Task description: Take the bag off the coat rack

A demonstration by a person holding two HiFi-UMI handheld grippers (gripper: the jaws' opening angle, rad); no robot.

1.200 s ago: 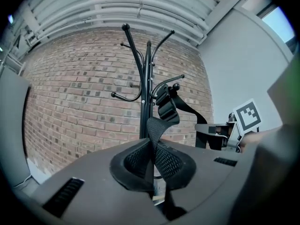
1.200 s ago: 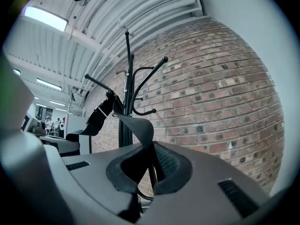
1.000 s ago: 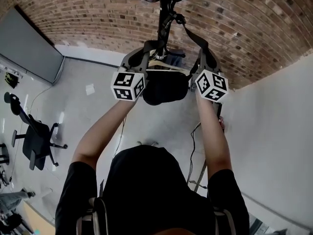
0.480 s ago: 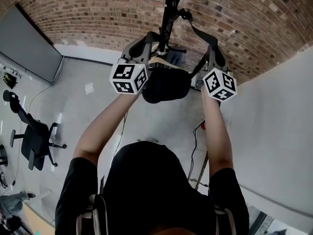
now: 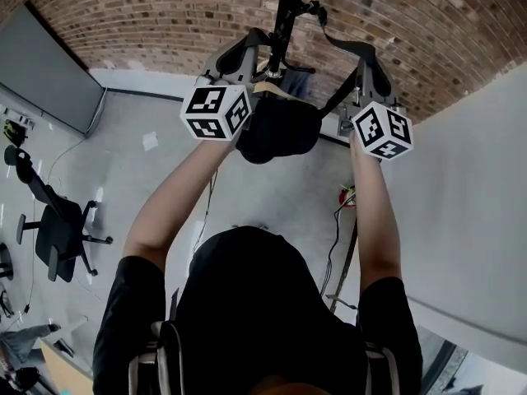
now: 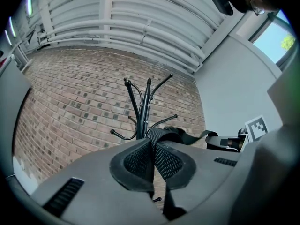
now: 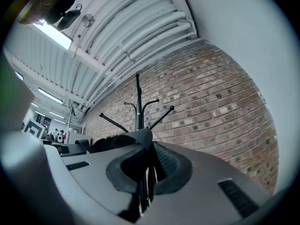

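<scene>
the bag (image 5: 278, 130) is black and rounded, with a soft matt surface. it hangs in the air in front of the coat rack (image 5: 284, 15), between the two tongs and just below them, well above the floor (image 5: 148, 179). its strap (image 5: 342, 49) is flat black webbing that rises from the bag on both sides. the strap's top lies close against the rack's pole near the hooks; whether it rests on a hook cannot be told.

the left tongs (image 5: 257, 38) are closed on the strap (image 6: 187, 136), which stands pinched between the ribbed pads. the right tongs (image 5: 362, 49) are closed on the strap's (image 7: 133, 137) other run in the same way.

the rack (image 6: 146, 107) is a thin black pole with curved arms ending in knobs. it stands before a brick wall (image 5: 165, 23).
</scene>
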